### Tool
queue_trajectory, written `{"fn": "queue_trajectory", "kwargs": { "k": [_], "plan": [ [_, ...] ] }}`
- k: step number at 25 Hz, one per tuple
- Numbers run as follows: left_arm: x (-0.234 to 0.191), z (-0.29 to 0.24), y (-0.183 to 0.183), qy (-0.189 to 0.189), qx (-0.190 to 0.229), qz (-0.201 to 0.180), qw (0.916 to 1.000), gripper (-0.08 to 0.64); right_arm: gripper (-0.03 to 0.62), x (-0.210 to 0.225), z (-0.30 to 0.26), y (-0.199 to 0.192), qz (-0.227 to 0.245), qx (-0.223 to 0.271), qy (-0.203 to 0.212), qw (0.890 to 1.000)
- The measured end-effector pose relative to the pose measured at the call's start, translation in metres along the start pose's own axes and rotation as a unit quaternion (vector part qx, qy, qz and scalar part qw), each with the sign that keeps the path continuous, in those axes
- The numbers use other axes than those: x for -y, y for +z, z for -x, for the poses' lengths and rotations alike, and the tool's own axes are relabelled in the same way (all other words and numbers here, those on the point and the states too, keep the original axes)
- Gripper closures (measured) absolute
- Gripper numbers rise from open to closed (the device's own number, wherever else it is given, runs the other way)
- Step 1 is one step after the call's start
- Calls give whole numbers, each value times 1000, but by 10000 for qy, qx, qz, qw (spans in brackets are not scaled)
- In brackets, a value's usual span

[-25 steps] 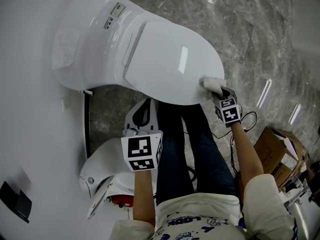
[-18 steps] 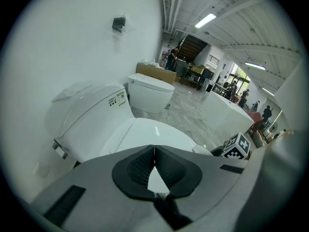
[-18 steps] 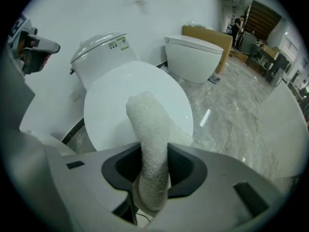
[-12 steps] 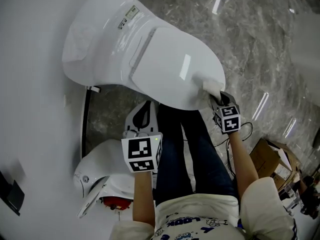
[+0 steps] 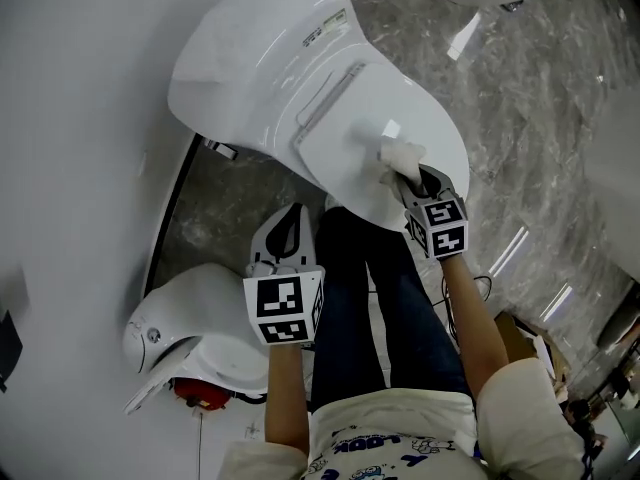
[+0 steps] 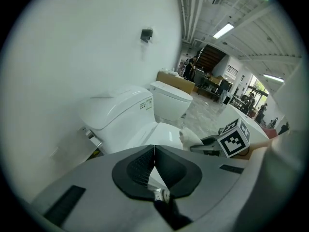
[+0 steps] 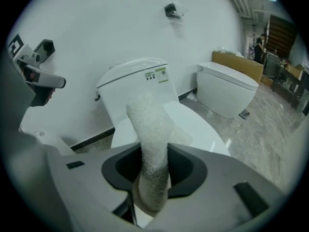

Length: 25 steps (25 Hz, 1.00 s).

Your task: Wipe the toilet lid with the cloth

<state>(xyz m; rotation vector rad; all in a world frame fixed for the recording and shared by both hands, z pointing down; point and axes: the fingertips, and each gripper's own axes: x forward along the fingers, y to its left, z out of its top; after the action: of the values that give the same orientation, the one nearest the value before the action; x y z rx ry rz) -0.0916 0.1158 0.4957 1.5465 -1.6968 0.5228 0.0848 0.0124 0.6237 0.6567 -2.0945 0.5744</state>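
A white toilet (image 5: 250, 78) stands against the wall with its lid (image 5: 350, 138) down. My right gripper (image 5: 412, 175) is shut on a white fluffy cloth (image 5: 402, 154), which it presses onto the lid near the front right. In the right gripper view the cloth (image 7: 149, 139) stands clamped between the jaws, above the lid (image 7: 198, 124). My left gripper (image 5: 285, 213) hangs shut with nothing in it, in front of the toilet and off the lid. The left gripper view shows its jaws (image 6: 154, 151) meeting, with the toilet (image 6: 123, 115) and the cloth (image 6: 190, 138) beyond.
A second white toilet (image 7: 227, 93) stands to the right on the marble floor (image 5: 540, 98). A low white toilet (image 5: 190, 333) sits at the lower left, beside the white wall (image 5: 70, 118). The person's legs (image 5: 370, 298) stand before the bowl. A cardboard box (image 5: 520, 333) lies at the right.
My right gripper has slid the cloth from the lid's front right edge inward across the lid. The head view has swung. The left gripper has kept its place.
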Motion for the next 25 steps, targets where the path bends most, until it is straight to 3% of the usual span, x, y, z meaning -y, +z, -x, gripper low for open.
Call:
{"fn": "queue_trajectory", "kwargs": {
  "k": [7, 13, 25],
  "plan": [
    [-40, 27, -15, 438, 123, 489, 9978, 555, 469, -70, -45, 58, 656, 97, 630, 9958],
    [-72, 48, -42, 719, 133, 870, 9935, 555, 469, -124, -82, 83, 897, 43, 897, 9919],
    [-107, 60, -75, 980, 126, 1295, 9866, 555, 469, -161, -143, 50, 1143, -726, 955, 9862]
  ]
}}
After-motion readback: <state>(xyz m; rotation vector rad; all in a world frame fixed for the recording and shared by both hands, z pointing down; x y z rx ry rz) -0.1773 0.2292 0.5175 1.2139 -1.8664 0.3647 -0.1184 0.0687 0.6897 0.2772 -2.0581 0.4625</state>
